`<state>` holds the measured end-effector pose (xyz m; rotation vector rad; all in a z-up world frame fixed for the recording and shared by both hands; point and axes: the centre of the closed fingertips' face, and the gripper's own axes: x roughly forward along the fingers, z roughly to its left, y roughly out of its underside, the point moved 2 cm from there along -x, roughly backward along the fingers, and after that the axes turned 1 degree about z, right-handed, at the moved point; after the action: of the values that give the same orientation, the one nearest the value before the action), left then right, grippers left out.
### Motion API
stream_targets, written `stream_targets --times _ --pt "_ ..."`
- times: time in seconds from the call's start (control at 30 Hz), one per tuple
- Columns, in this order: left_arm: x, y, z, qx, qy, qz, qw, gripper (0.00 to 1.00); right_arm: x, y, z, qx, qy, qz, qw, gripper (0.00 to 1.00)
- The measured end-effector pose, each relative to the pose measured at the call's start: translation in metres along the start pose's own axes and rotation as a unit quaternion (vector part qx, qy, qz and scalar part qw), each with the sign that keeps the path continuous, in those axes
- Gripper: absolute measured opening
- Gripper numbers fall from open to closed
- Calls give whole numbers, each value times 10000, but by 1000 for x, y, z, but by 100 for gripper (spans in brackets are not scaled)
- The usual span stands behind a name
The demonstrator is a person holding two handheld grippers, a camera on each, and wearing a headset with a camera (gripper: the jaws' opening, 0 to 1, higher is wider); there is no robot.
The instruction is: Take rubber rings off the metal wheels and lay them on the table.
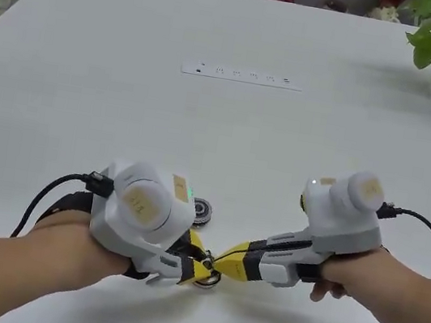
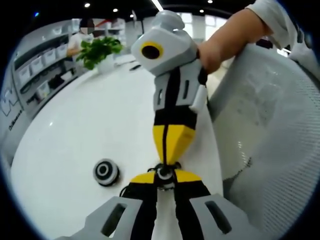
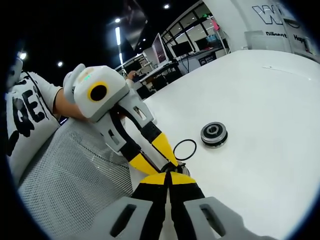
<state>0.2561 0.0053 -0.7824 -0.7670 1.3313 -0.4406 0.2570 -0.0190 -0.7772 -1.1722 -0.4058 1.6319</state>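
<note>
Rubber ring (image 3: 185,149): one lies loose and flat on the desk (image 1: 131,74), at 1 o'clock of the fingertips in the right gripper view, so one wheel is probably stripped.

Left gripper (image 1: 200,270): fingers clamped from either side on the held wheel (image 2: 162,172) near the desk's front edge, steadying it for the other tool.

Spare wheel (image 1: 201,213): parked at 12 o'clock of the grip, apart. Cannot tell whether it wears a ring.

Right gripper (image 1: 222,266): fingers pinched almost shut at the held wheel's rim, likely to peel its ring. The bite is too small to confirm.
</note>
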Motion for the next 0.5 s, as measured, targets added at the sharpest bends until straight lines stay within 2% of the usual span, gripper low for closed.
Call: stream_targets --times 0.03,0.13,0.33,0.5 --pt "0 0 0 -4 -1 0 10000 12 0 -1 3 -3 -81 -25 10000 0" --pt "0 0 -1 2 -3 2 10000 12 2 -5 7 -52 -100 -60 9999 0" --pt "0 0 -1 28 23 -15 10000 13 -1 -1 0 -20 14 -41 10000 0" --pt "0 -1 -1 174 48 -6 9998 14 -2 -1 -2 -10 60 -46 10000 0"
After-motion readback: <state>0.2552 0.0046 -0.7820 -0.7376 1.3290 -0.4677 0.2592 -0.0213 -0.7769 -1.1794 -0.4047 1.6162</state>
